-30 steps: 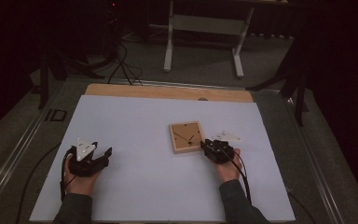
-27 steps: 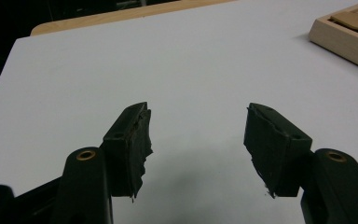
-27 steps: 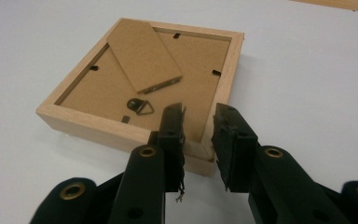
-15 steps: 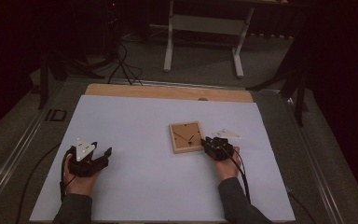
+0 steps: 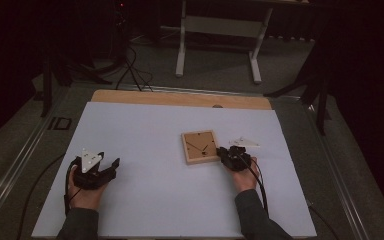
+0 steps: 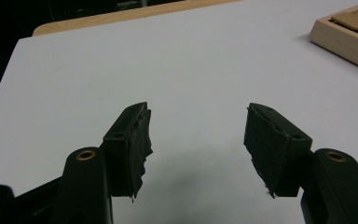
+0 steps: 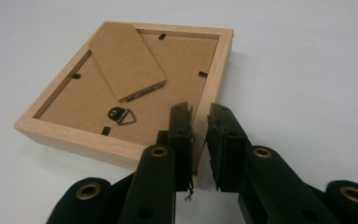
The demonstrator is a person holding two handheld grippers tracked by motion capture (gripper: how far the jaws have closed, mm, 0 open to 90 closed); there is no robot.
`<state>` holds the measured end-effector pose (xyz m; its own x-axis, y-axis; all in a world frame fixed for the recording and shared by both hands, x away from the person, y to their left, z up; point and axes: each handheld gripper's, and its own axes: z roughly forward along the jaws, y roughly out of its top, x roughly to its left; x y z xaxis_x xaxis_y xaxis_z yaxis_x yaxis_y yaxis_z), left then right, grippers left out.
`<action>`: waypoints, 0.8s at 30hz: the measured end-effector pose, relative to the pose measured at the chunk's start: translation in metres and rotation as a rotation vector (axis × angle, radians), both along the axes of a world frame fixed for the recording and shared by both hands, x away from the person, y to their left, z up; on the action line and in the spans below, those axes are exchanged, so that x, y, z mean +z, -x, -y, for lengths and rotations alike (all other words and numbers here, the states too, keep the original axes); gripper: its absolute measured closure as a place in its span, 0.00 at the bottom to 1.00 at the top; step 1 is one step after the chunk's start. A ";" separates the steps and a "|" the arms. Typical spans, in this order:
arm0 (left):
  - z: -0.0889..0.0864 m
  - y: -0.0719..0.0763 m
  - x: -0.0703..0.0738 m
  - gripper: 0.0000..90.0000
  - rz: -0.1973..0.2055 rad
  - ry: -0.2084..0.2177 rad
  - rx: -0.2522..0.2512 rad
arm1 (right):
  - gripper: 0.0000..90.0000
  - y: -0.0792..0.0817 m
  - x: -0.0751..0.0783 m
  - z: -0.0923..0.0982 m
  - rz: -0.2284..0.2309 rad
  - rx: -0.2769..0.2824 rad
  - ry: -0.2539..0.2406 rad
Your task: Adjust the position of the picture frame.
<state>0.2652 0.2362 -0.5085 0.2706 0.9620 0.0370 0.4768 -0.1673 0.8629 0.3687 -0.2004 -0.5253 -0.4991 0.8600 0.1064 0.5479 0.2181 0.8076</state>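
High view: a wooden picture frame (image 5: 200, 146) lies face down near the middle of the white tabletop (image 5: 145, 125), its backing board up. The right gripper (image 5: 228, 154) sits at the frame's right edge, much where it was a second ago. The left gripper (image 5: 111, 165) rests well apart at the left of the tabletop, in the same spot as before, and a small white scrap (image 5: 245, 141) lies just beyond the right gripper.

Left gripper view: the jaws stand wide with bare tabletop between them, holding nothing; a corner of the frame (image 6: 345, 32) shows far off at the upper right.

Right gripper view: the right gripper (image 7: 199, 122) has just been closing its jaws, and they now stand narrow astride the frame's side rail (image 7: 216, 74), one inside the recess by the backing board (image 7: 135, 88), one outside. The rail is between them; whether the pads already press on the wood I cannot tell. The stand flap (image 7: 127, 59) and hanger ring (image 7: 121, 115) lie untouched.

As I judge it, the grip on the rail is being taken, so lifting or turning the frame comes next.
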 end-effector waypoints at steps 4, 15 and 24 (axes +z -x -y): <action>0.000 0.000 0.000 0.45 0.000 0.000 0.000 | 0.88 0.001 0.000 -0.001 0.002 0.006 0.006; 0.001 0.000 0.000 0.45 -0.003 -0.004 -0.007 | 0.89 0.005 0.001 -0.006 0.008 0.039 0.025; 0.001 0.000 -0.001 0.45 -0.004 -0.004 -0.012 | 0.89 0.009 0.002 -0.014 0.018 0.079 0.045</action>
